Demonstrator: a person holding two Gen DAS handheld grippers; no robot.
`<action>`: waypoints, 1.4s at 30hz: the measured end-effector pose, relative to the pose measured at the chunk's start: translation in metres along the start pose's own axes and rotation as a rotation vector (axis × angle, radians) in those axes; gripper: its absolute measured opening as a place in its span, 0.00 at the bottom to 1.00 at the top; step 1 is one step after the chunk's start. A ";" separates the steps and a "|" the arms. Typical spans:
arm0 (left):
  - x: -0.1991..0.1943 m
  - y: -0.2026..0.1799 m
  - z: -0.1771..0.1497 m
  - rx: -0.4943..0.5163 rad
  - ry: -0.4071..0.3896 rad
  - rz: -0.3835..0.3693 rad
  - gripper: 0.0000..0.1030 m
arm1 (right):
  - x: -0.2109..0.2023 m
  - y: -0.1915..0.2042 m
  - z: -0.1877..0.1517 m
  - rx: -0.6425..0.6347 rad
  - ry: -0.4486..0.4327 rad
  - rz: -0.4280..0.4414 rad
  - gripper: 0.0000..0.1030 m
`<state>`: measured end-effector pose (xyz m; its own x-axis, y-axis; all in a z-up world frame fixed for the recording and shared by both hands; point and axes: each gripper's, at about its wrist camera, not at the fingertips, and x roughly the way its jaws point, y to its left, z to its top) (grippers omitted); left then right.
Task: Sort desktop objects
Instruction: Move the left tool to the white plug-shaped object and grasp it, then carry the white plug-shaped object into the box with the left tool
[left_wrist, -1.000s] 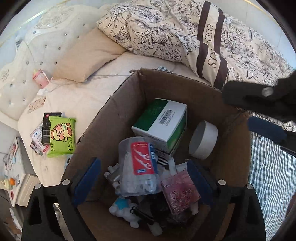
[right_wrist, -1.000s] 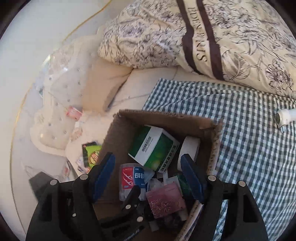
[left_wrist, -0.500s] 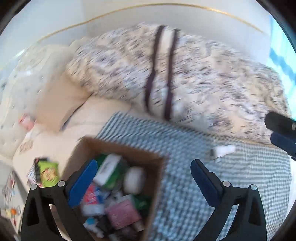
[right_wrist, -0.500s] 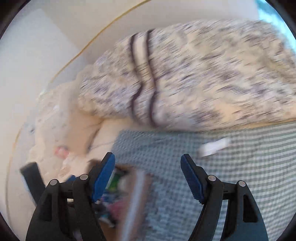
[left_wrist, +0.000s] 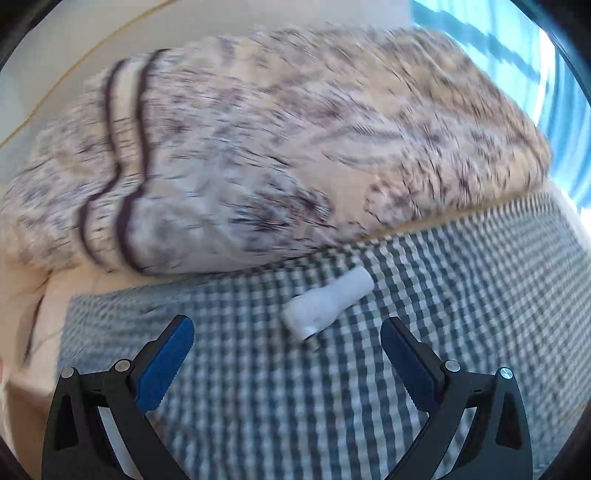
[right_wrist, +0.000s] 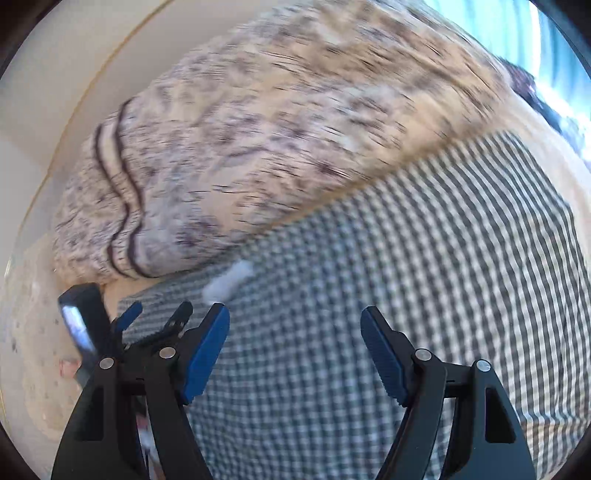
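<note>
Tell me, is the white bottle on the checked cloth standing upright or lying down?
Lying down. The white bottle rests on its side on the checked cloth, its length running diagonally, capped end toward the camera.

I see one item to sort here, a small white bottle-shaped object (left_wrist: 327, 304) lying on its side on the checked cloth (left_wrist: 461, 332). It has a wider rounded body and a narrower neck or cap end, and it lies on a slant: the narrow end points up and to the right, toward the edge of the floral duvet (left_wrist: 258, 147), while the wide end faces me and shows a greyish round face. From my right camera it is only a white blur (right_wrist: 229, 282) on the cloth near the duvet's edge.
</note>
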<state>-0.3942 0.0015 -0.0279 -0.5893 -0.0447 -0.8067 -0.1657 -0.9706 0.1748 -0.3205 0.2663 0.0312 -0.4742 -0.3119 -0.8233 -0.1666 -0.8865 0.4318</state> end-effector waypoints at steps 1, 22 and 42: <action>0.017 -0.005 0.002 0.020 0.011 -0.001 1.00 | 0.005 -0.010 -0.002 0.019 0.009 -0.009 0.72; 0.113 -0.020 0.007 -0.090 0.244 -0.136 0.55 | 0.030 -0.037 -0.014 0.099 0.073 -0.013 0.72; -0.227 0.127 -0.019 -0.332 -0.012 0.054 0.56 | -0.088 0.166 -0.058 -0.283 0.036 0.152 0.72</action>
<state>-0.2666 -0.1163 0.1671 -0.6001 -0.0972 -0.7940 0.1311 -0.9911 0.0222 -0.2559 0.1263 0.1542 -0.4433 -0.4557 -0.7719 0.1536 -0.8870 0.4354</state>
